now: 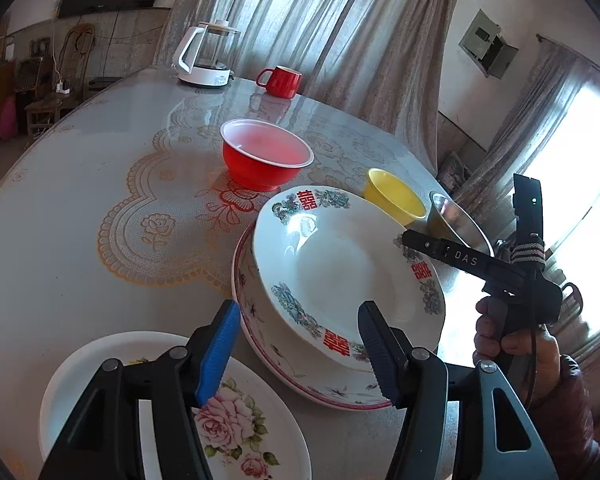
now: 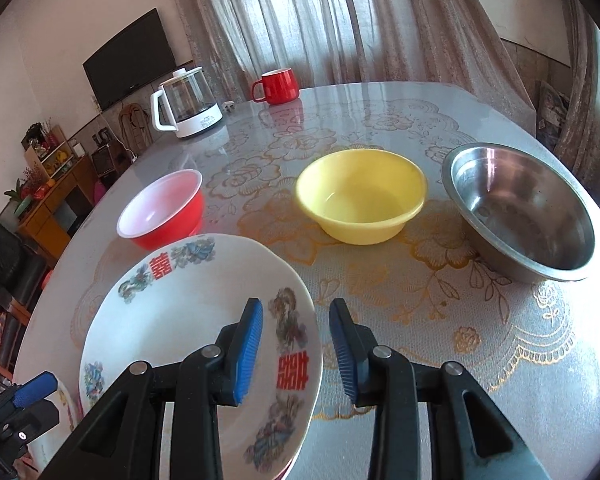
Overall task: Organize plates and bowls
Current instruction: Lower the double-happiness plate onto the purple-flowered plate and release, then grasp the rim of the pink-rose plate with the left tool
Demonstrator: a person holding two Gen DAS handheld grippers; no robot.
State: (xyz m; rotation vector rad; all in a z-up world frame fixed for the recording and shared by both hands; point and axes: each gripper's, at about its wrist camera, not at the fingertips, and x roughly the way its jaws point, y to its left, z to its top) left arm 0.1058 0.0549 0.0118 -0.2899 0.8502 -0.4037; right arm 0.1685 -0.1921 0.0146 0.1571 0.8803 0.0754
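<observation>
At twelve o'clock of my left gripper [image 1: 300,348], the dragon-patterned plate [image 1: 340,264] lies tilted on a red-rimmed plate [image 1: 268,344] on the table [image 1: 80,200]; my left fingers stand wide with the stack's near rim between them, and no pad visibly presses on it. My right gripper [image 2: 296,352] stands narrow astride the same plate's rim at three o'clock, with table showing between the rim and the outer finger. From the left gripper, a rose plate [image 1: 236,412] lies at seven o'clock, a red bowl [image 1: 266,156] at eleven, a yellow bowl [image 2: 360,196] at one and a steel bowl [image 2: 520,208] at two.
</observation>
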